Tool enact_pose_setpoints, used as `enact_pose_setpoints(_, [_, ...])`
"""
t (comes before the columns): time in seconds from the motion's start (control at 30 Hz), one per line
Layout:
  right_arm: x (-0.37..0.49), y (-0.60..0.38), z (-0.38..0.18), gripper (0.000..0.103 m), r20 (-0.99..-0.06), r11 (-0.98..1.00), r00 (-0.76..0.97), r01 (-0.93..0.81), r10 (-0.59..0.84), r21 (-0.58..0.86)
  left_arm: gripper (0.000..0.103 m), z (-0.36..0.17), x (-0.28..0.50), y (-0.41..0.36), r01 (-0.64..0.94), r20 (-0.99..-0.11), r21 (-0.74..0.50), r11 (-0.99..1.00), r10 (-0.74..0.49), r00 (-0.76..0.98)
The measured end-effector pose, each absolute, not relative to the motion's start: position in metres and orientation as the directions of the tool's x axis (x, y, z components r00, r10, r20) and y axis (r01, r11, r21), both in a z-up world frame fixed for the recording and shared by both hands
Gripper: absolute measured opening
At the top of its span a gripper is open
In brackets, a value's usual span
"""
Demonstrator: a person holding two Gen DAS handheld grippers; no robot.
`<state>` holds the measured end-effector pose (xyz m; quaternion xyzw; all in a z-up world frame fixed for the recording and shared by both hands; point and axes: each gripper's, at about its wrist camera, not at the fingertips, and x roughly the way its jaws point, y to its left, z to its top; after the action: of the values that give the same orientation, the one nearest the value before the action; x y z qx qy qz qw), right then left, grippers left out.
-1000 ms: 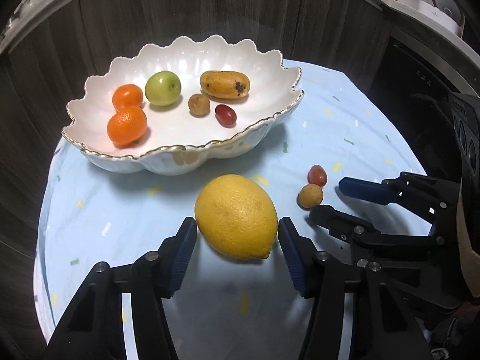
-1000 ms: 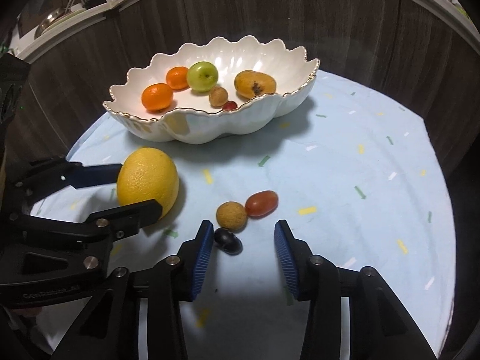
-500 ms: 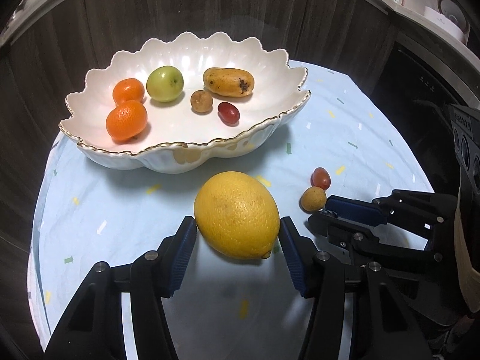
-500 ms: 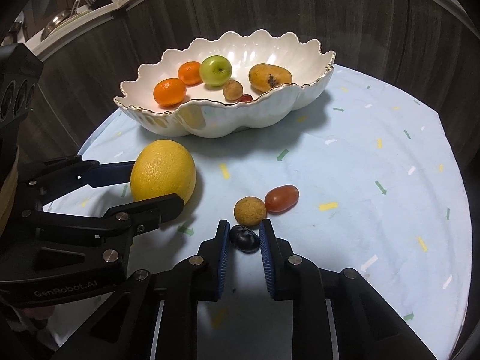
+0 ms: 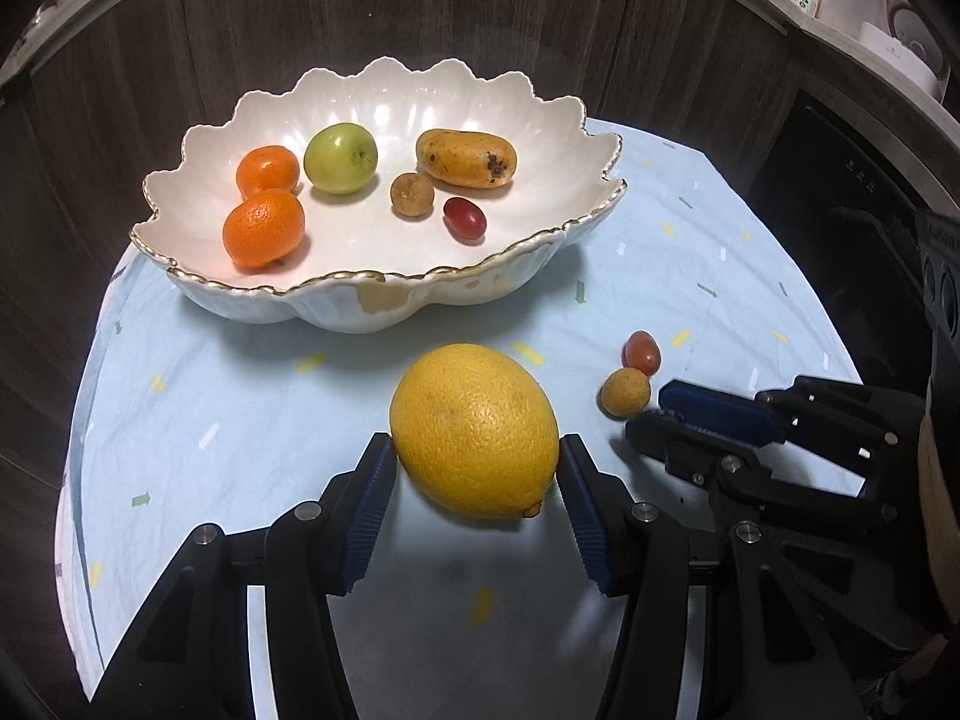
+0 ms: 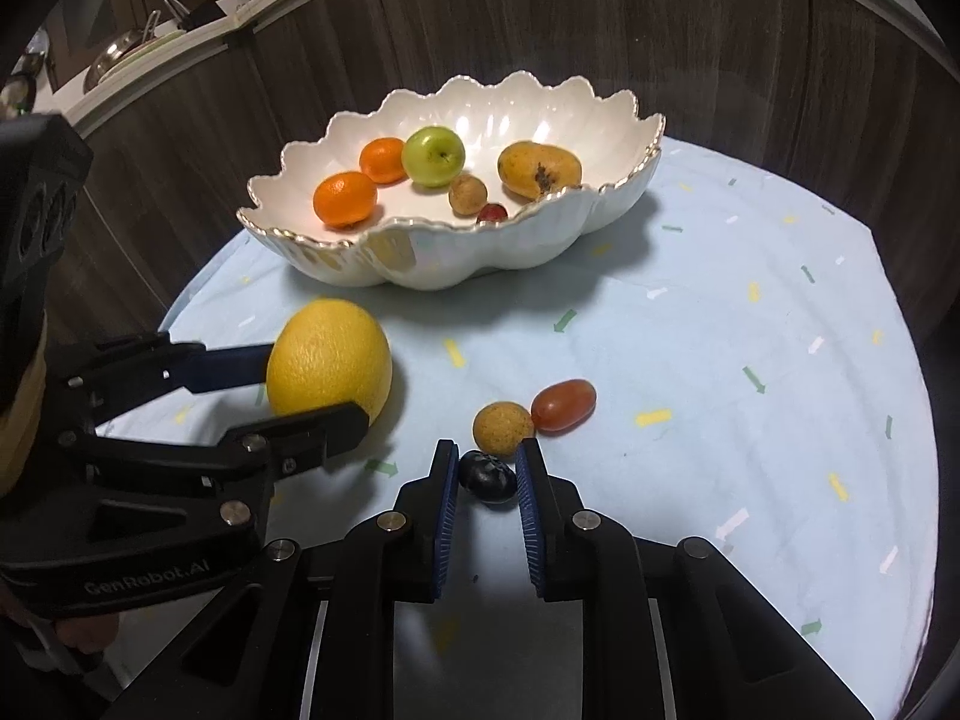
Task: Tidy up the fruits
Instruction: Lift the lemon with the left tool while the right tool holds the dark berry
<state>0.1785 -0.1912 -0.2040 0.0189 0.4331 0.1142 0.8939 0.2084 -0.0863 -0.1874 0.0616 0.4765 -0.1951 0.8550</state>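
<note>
A big yellow lemon [image 5: 474,431] is clamped between the blue ribbed pads of the left gripper [image 5: 474,480], both pads pressed against its sides, so that one's closed on the fruit. The lemon is seen just in front of the white scalloped ceramic bowl with the gold rim [image 5: 384,306], on the pale blue confetti-print tablecloth [image 5: 240,396].

Over on the right gripper [image 6: 487,480], a small dark blue-black berry [image 6: 487,476] is pinched between the narrow-set pads, which are touching it on both sides. Whether the berry is lifted or resting on the cloth can't really be told. Just beyond that berry, on the bowl side, a small tan round fruit [image 6: 503,427] is found, and a red oval grape tomato [image 6: 563,405] is touching it on its right. All three are well in front of the bowl, to the right of the lemon.

Inside the bowl, two orange mandarins [image 5: 264,228] are sat at the left, with a green apple [image 5: 340,157] behind them. Another tan round fruit [image 5: 411,194] and a second red oval tomato [image 5: 464,218] are nearer the middle, and a spotted yellow mango [image 5: 466,158] is lying toward the back right.

Behind the bowl, dark wood panelling [image 5: 420,12] is seen.
</note>
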Motion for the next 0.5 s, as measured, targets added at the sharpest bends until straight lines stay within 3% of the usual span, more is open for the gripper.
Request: enact_pose_setpoints(0.5, [0.177,-0.192,-0.190,0.021,-0.745,0.972,0.626,-0.189,0.231,0.142,0.050,-0.173,0.202,-0.086,0.397,-0.819,-0.071,0.915,-0.281,0.501])
